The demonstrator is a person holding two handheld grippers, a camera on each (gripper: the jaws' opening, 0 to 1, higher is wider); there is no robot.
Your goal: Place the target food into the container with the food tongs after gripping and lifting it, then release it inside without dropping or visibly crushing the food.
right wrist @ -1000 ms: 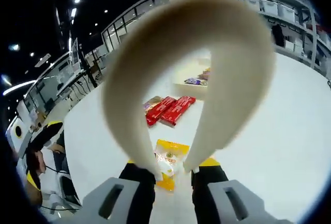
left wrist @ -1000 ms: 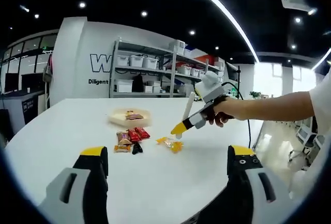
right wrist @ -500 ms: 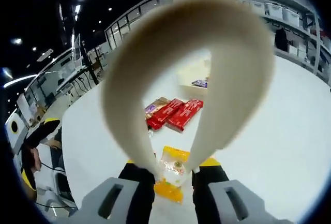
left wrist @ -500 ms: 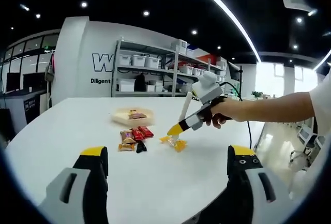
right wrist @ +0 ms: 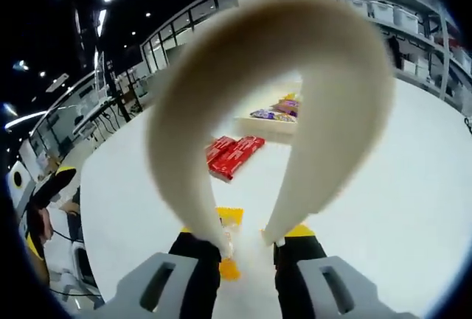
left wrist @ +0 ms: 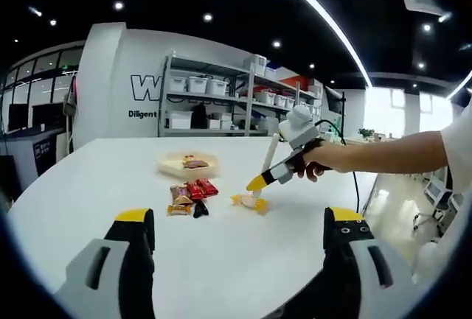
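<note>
A: Start with the tray (left wrist: 186, 166) far out on the white table (left wrist: 88, 186). What's in it?

B: A couple of wrapped snacks, reddish and purple. In the right gripper view the tray (right wrist: 274, 121) shows them lying flat inside.

A: And the hands?

B: The person's arm (left wrist: 383, 153) reaches in from the right, holding the right gripper (left wrist: 258, 182) angled down toward the table. Its jaws are squeezed on the cream tongs (right wrist: 273, 83), whose loop arcs up in front of the camera.

A: The target?

B: The yellow packet (left wrist: 249, 202) lies on the table at the tong tips (right wrist: 225, 244); it sits by one tip, and whether it's pinched I cannot tell. Its long axis runs away from the right gripper's camera.

A: Left gripper (left wrist: 240, 260)?

B: Jaws spread wide, nothing between them. The red bars (left wrist: 198, 189) lie between packet and tray.
</note>
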